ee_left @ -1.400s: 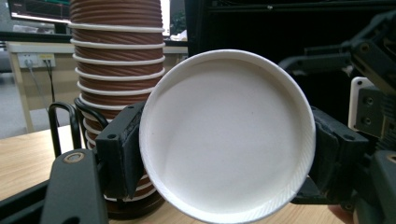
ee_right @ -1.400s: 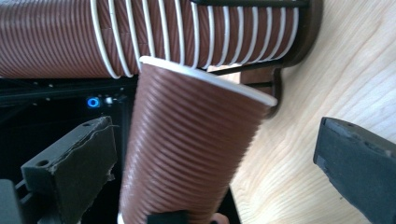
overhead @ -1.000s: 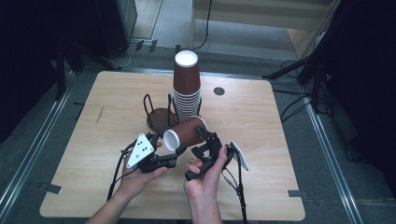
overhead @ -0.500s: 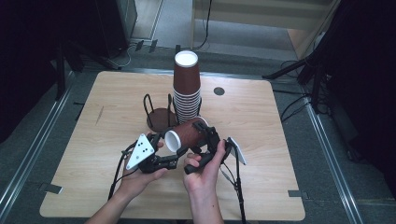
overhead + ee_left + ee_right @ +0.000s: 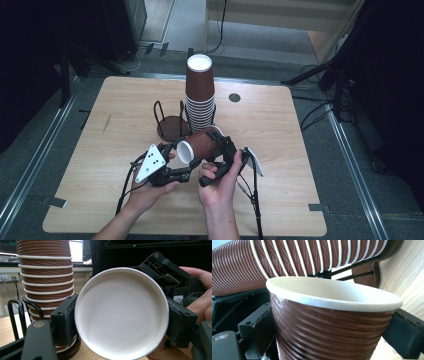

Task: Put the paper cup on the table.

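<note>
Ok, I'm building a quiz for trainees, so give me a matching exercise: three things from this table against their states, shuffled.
Things:
1. single brown ribbed paper cup
2. tall stack of brown ribbed paper cups
3. small dark round disc

States:
A. lying flat, apart from the cups
B. tipped on its side
C. standing upright

Pairs: 1-B, 2-C, 3-A

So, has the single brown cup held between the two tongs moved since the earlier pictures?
Yes, slightly. In the high view the cup has shifted down-left, away from the cup stack, toward the left tongs. The right tongs hold its body.
</note>
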A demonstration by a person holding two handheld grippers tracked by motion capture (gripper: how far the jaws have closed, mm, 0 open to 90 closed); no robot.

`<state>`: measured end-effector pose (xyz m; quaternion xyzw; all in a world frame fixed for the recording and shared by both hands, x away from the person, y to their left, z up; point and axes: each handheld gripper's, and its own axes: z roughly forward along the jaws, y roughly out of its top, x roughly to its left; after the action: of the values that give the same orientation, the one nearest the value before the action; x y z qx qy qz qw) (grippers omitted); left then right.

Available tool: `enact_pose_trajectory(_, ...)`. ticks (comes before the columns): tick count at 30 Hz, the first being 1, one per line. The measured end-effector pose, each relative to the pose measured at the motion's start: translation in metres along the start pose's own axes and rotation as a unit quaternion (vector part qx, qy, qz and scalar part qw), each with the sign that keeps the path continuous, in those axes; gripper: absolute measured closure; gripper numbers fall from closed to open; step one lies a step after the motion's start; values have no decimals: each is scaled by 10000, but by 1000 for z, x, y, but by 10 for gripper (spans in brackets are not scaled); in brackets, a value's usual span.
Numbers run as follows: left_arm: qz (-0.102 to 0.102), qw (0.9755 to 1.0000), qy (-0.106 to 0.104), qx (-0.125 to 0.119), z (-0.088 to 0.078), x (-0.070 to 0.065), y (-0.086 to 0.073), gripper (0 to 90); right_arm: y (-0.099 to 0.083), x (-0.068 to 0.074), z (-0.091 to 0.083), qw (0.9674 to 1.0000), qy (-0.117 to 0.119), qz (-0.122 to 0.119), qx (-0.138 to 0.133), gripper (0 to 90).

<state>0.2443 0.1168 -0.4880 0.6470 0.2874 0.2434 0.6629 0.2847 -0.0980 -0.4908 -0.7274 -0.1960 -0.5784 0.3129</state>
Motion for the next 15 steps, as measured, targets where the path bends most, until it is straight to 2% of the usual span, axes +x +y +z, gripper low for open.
enact_pose_trajectory(3, -99, 9999, 35, 68, -1, 0, 1, 228, 1, 1, 0, 10000, -10, -54, 27, 102)
enact_pose_trajectory(4, -97, 9998, 138, 97, -2, -1, 1, 212, 1, 1, 0, 10000, -4, -78, 16, 103)
enact_pose_trajectory(5, -97, 9998, 138, 97, -2, -1, 1, 157, 1, 1, 0, 9999, 20, -143, -25, 104)
enact_pose_trajectory(6, -108, 9996, 241, 56, -3, 0, 1, 126, 2, 2, 0, 9998, 37, -211, -35, 105)
enact_pose_trajectory(9, -222, 9996, 178, 38, -5, 1, 2, 103, 5, 3, 0, 9994, 47, -333, -30, 106)
enact_pose_trajectory(10, -329, 9993, 161, 16, -7, 3, 1, 66, 8, 5, 0, 9988, 60, -486, -62, 107)
enact_pose_trajectory(11, -329, 9993, 161, 16, -7, 3, 1, 34, 8, 5, 0, 9988, 60, -486, -62, 107)
enact_pose_trajectory(12, -412, 9991, 125, -9, -8, 3, 1, 34, 9, 6, 0, 9986, 86, -508, -77, 107)
enact_pose_trajectory(13, -499, 9987, 82, 26, -10, 4, 0, 0, 13, 6, -1, 9978, 93, -626, -189, 108)
enact_pose_trajectory(14, -499, 9987, 82, 26, -10, 4, 0, 0, 13, 6, -1, 9978, 93, -626, -189, 108)
enact_pose_trajectory(15, -396, 9989, 193, 163, -12, 2, -2, 0, 16, 8, -1, 9969, 231, -689, -286, 108)
